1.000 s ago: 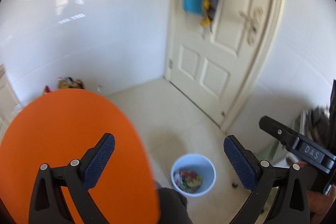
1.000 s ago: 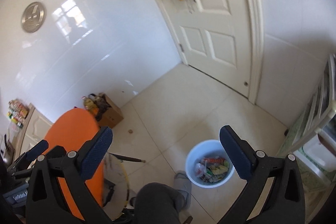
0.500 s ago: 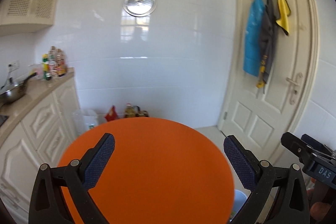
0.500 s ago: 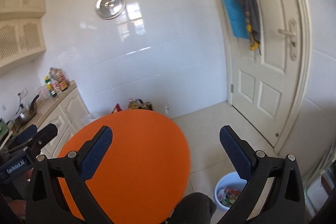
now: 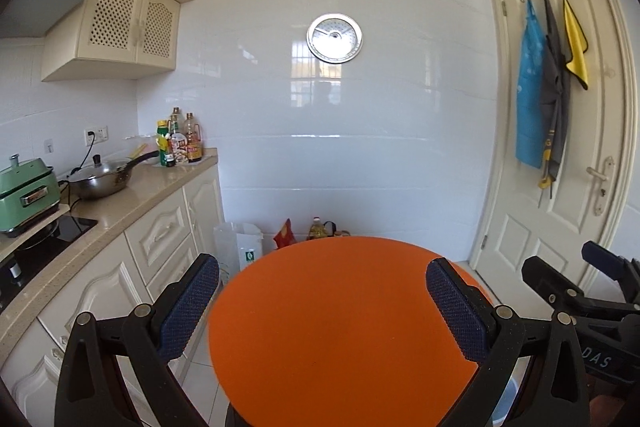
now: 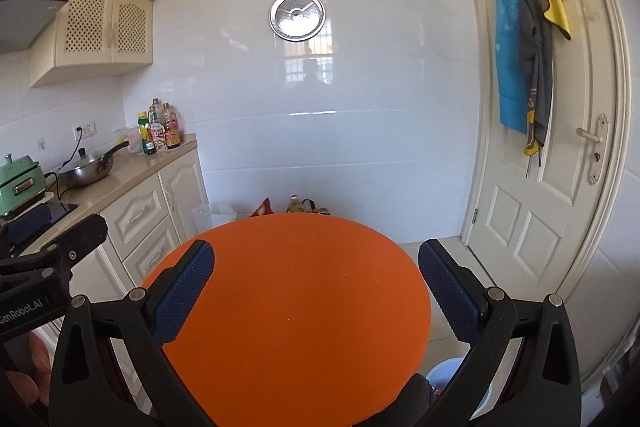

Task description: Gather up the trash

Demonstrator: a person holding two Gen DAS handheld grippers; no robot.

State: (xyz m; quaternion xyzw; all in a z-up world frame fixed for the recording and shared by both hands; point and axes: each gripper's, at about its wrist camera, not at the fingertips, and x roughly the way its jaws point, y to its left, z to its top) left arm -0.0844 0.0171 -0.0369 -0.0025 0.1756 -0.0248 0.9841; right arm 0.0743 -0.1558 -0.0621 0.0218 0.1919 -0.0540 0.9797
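Hovering spread, both claws [image 5: 322, 307] [image 6: 316, 291] flank table [image 6: 296, 299].

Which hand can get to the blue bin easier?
Probably the right hand-held gripper, which is open: the blue bin peeks out past the orange table, just under its right finger.

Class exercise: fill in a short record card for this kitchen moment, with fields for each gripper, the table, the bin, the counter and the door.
left gripper: open, holding nothing, above the table
right gripper: open, holding nothing, above the table
orange round table: no trash visible on it
blue bin: on the floor beside the table, mostly hidden
counter: pan, bottles, green appliance
door: shut, cloths hung on hooks
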